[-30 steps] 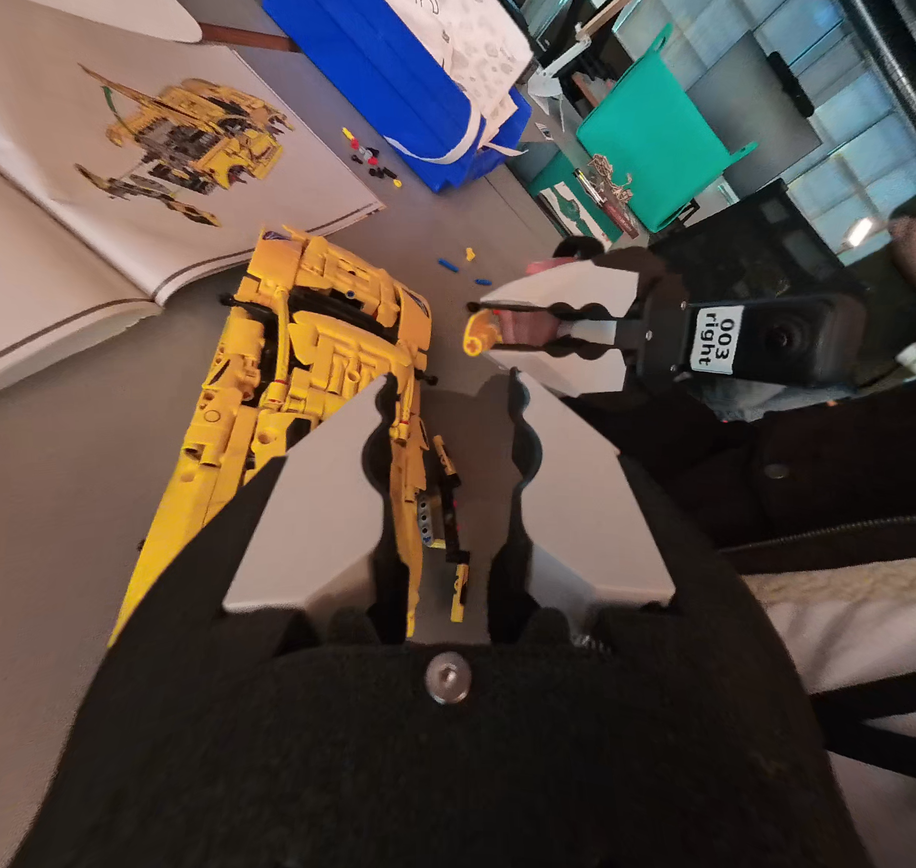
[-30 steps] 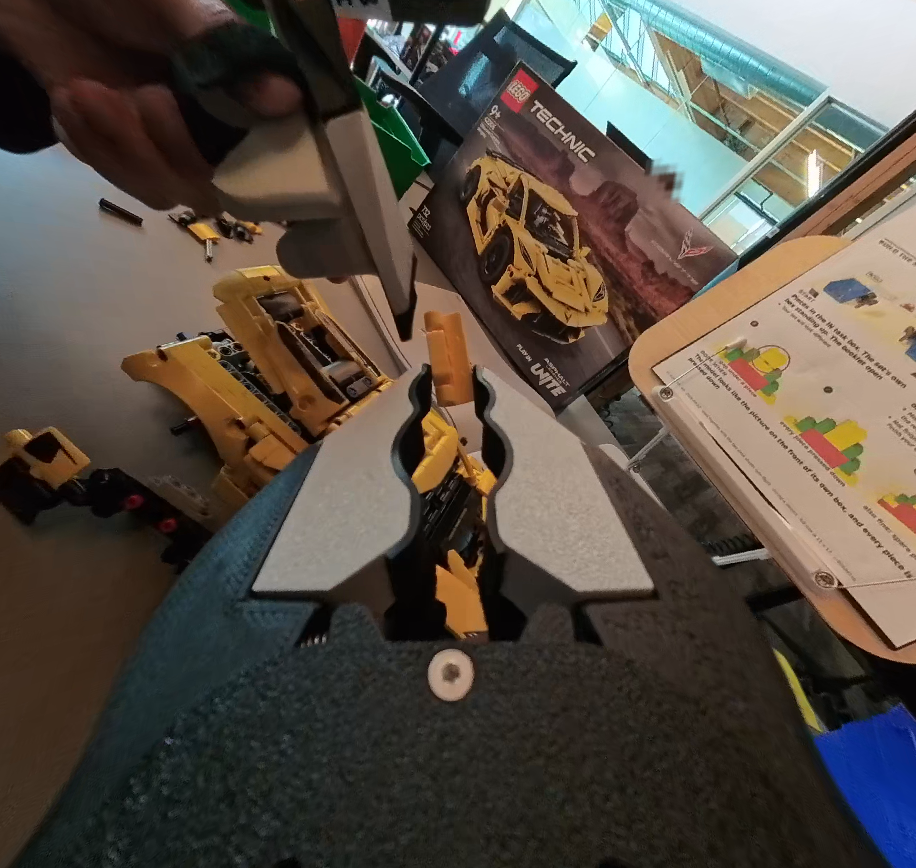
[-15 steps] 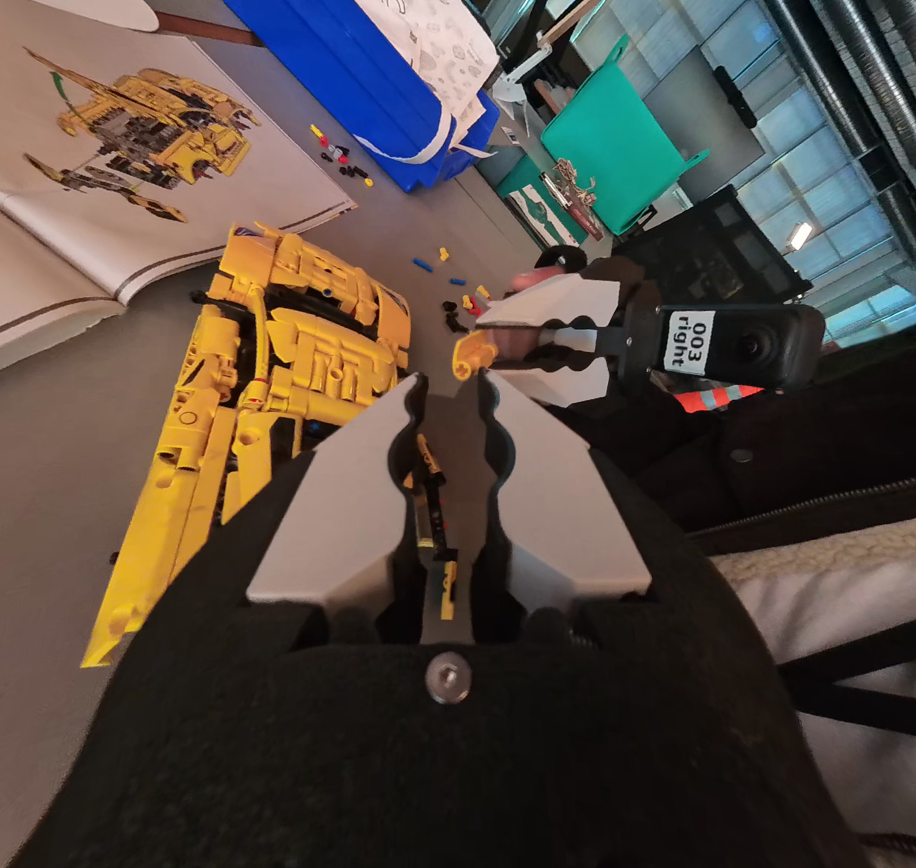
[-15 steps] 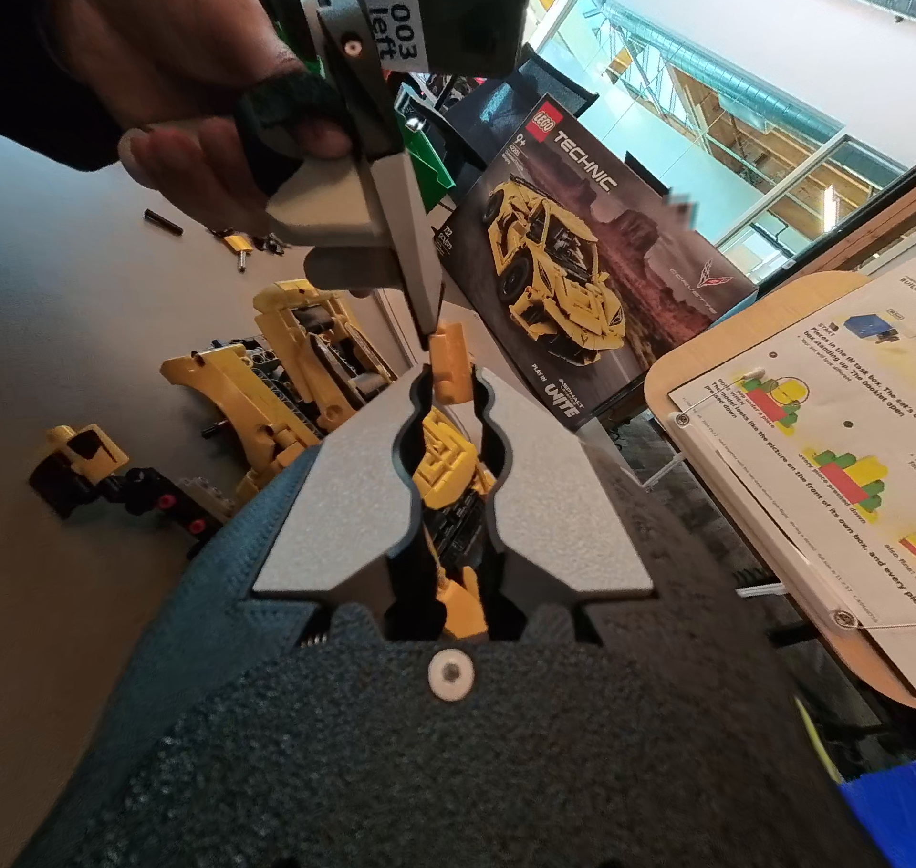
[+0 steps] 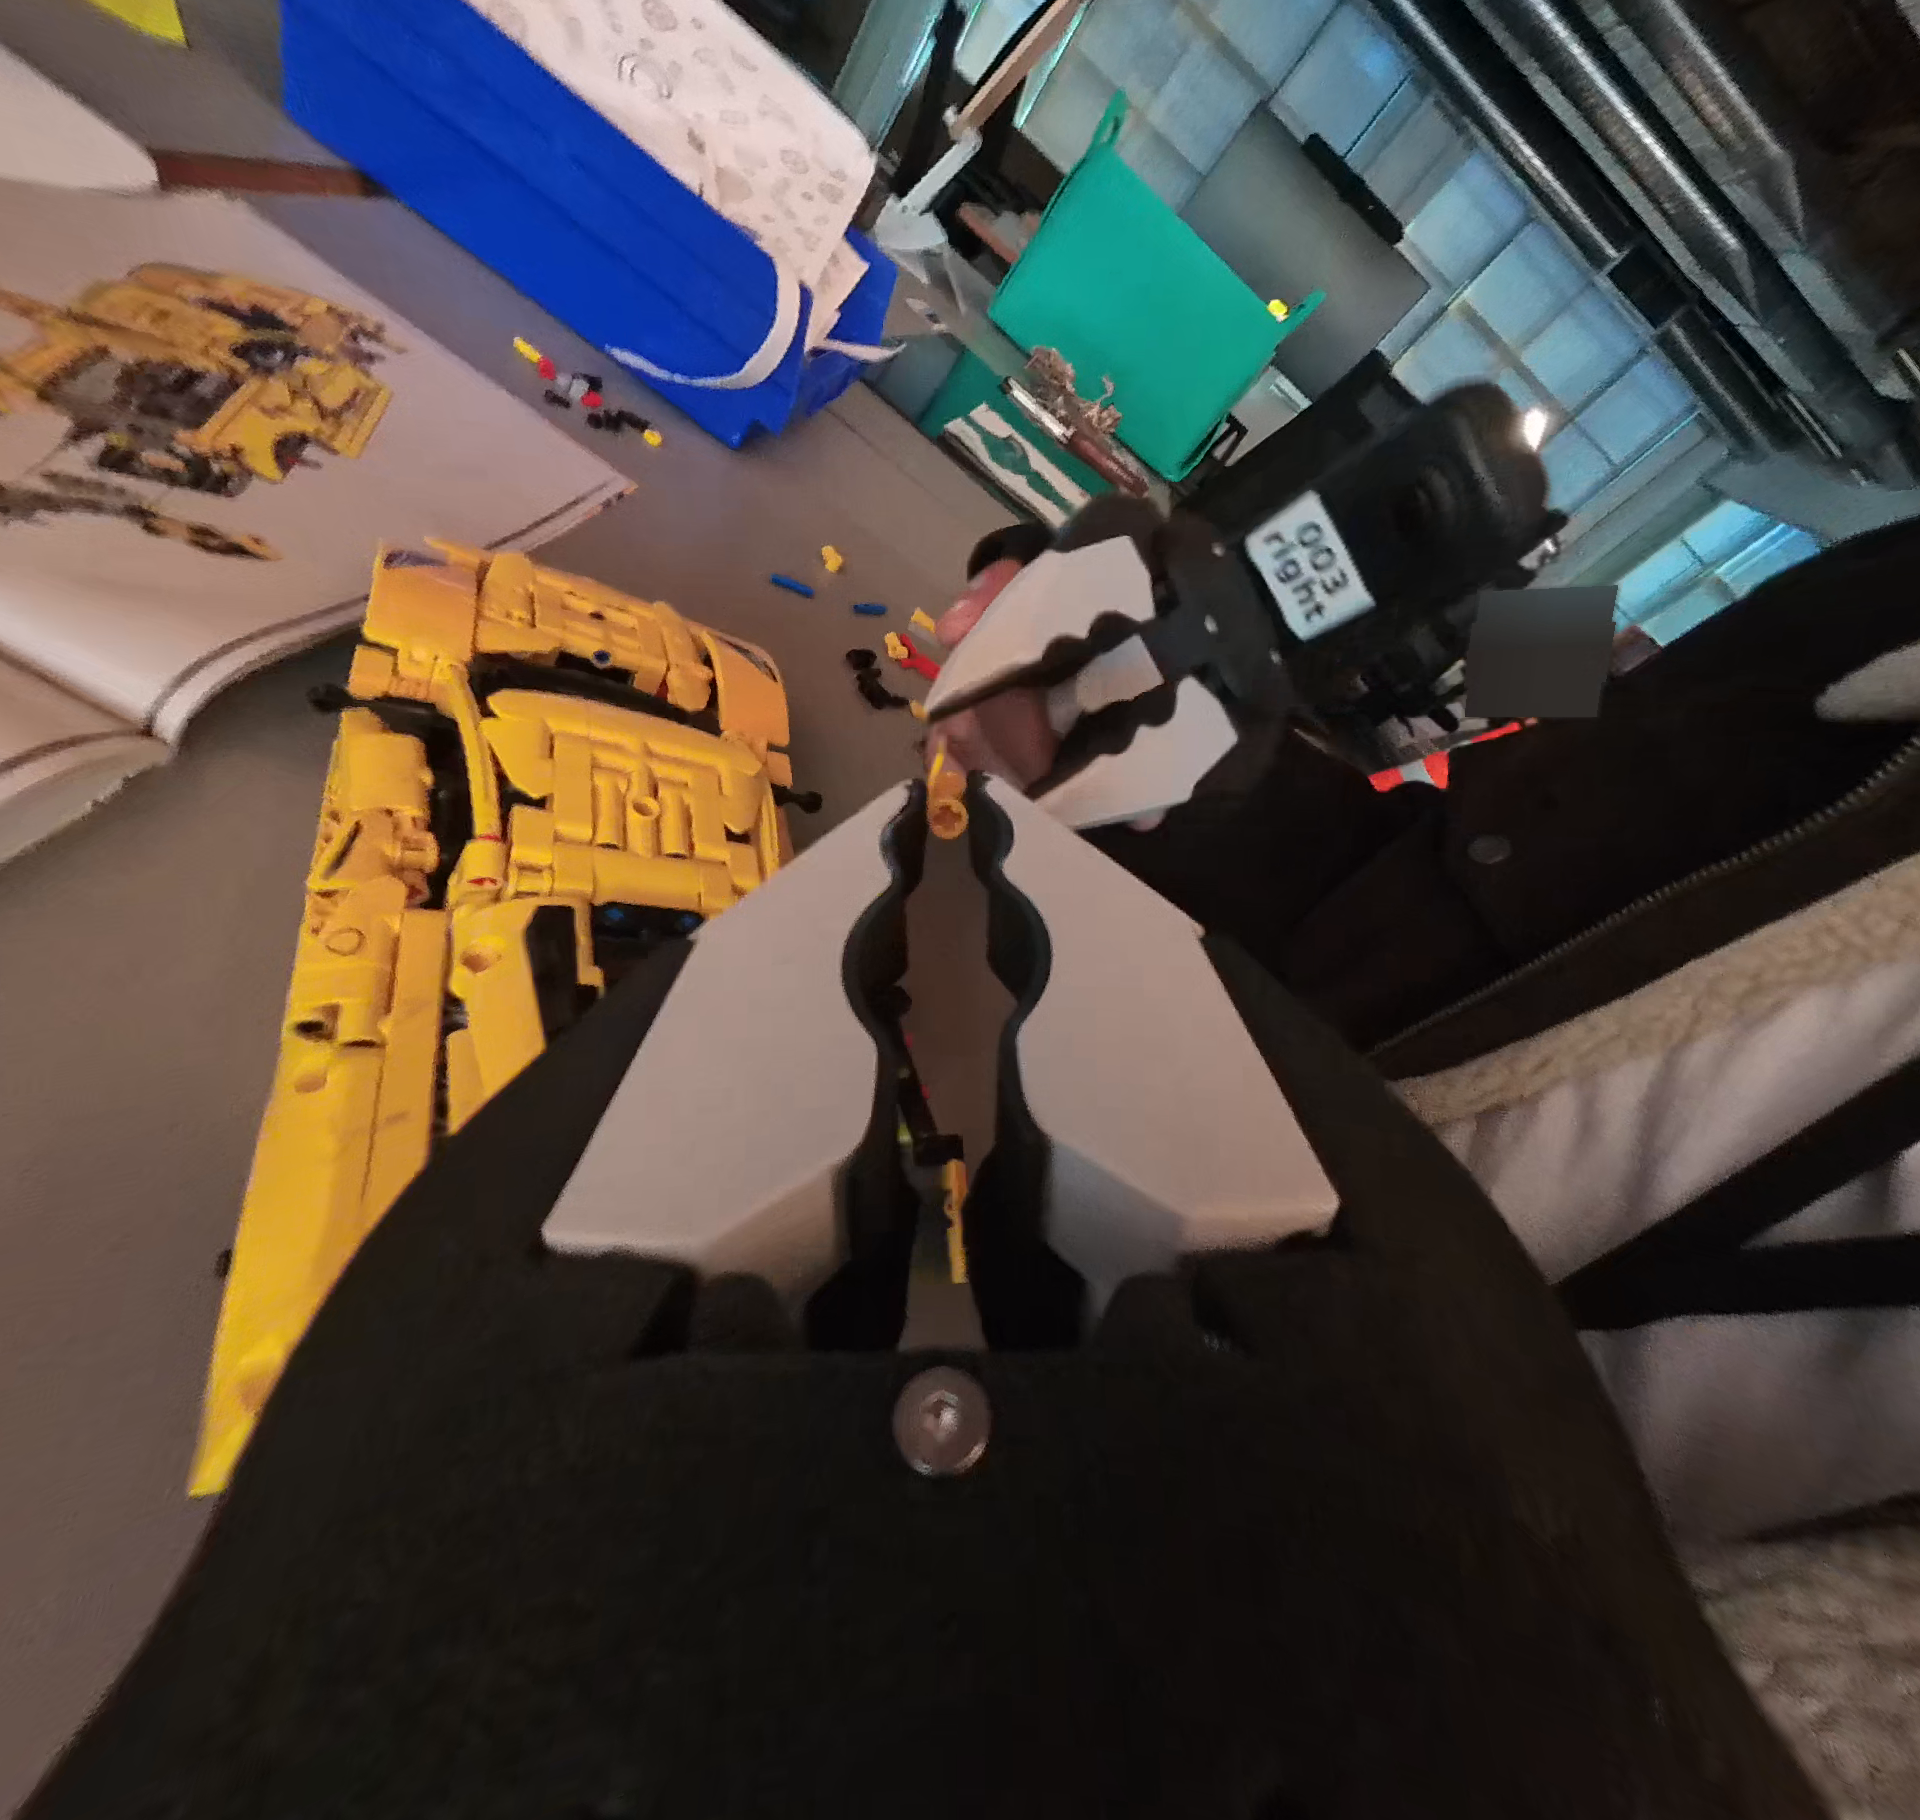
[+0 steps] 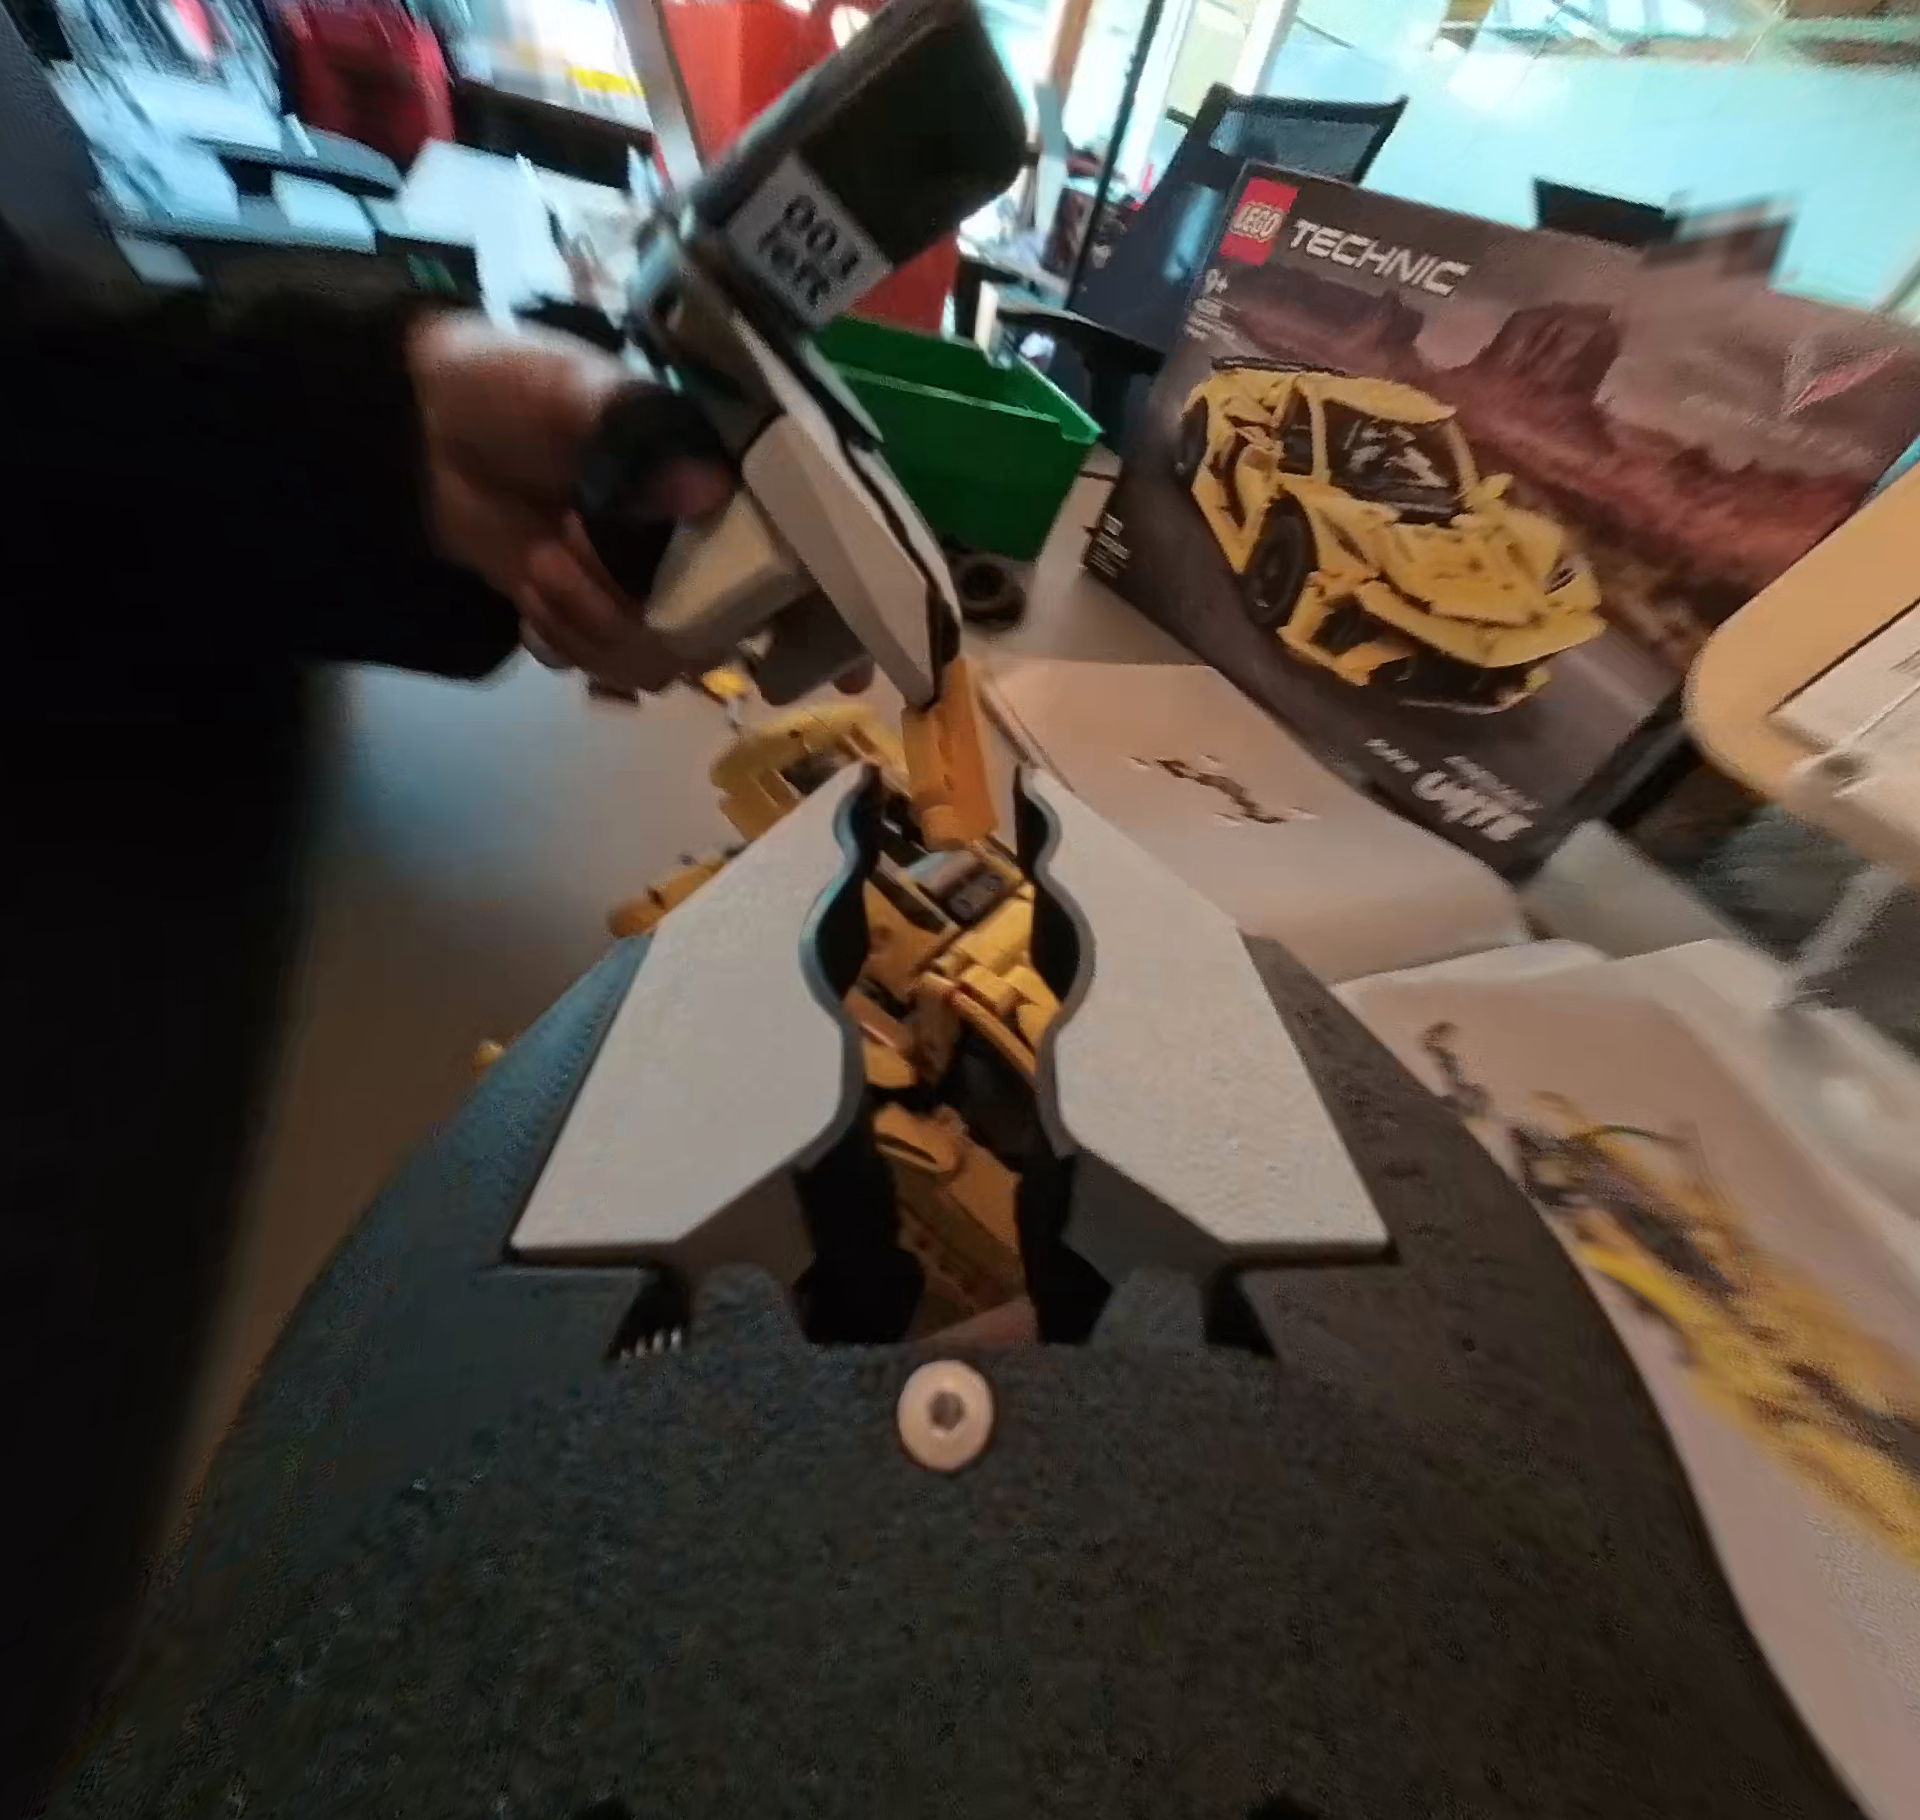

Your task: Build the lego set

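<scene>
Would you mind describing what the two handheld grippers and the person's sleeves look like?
Both grippers have pale grey wedge-shaped fingers lined with wavy black pads on a black textured body with a central silver screw. The left gripper and right gripper each carry a black camera and a white sticker with dark writing. The sleeve is dark.

The yellow car model lies long across the grey table, with the open instruction book just beyond it and the blue bin farther back. Loose small pieces scatter the strip between the model and the right gripper. Bare tabletop stays open beside the model's near flank, while the set box and green bin wall the far edge.
</scene>
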`<state>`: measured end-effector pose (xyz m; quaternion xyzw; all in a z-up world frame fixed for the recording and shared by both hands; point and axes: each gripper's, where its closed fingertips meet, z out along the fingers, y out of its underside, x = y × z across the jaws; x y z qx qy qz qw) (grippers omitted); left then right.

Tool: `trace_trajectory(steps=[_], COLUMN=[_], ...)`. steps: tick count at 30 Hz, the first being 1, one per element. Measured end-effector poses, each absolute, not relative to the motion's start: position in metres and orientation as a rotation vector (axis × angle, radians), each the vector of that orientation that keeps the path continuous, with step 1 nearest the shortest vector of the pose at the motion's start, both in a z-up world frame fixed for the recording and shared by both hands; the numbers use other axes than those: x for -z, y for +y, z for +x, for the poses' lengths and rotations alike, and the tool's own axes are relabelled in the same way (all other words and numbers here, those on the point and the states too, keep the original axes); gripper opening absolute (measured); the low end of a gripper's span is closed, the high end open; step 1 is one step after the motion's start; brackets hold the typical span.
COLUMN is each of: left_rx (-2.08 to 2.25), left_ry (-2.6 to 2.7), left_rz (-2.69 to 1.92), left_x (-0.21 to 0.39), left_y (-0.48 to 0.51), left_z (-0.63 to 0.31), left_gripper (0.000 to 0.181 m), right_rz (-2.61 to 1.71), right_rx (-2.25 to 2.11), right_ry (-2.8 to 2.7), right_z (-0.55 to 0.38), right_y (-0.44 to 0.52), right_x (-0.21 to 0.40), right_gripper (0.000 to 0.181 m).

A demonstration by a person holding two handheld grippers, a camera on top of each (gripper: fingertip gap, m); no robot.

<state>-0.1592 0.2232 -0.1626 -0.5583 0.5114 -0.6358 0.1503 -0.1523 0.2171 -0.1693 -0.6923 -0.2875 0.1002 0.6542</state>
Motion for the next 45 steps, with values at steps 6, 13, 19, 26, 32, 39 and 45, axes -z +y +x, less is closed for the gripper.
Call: trace_trajectory(steps=[6, 13, 19, 26, 32, 39, 45], left_rx=[1.762, 1.756, 1.698, 0.760, 0.284, 0.381, 0.314], left_ry=[1.497, 1.553, 1.591, 1.410, 1.187, 0.988, 1.031], left_rz=[-1.263, -1.163, -1.192, -1.591, -2.006, -2.066, -2.089], left_x=[0.145, 0.145, 0.148, 0.184, 0.241, 0.254, 0.273], left_y=[0.222, 0.206, 0.206, 0.329, 0.383, 0.390, 0.428], left_z=[-0.172, -0.174, -0.189, -0.319, -0.471, -0.494, -0.488], left_gripper=[0.007, 0.007, 0.007, 0.007, 0.007, 0.007, 0.007], right_rz=[-1.633, -1.622, -1.618, -1.713, -1.707, -1.743, -1.761], right_rx=[-0.814, -0.953, -0.902, -0.718, -0.752, -0.744, -0.750], right_ry=[-0.468, -0.488, -0.543, -0.520, -0.466, -0.470, -0.424], right_z=[-0.161, -0.173, -0.182, -0.169, -0.162, -0.164, -0.156], right_y=[0.211, 0.206, 0.206, 0.218, 0.219, 0.222, 0.226], right_x=[0.162, 0.163, 0.161, 0.176, 0.173, 0.184, 0.187], right_gripper=[0.033, 0.009, 0.009, 0.038, 0.035, 0.031, 0.031])
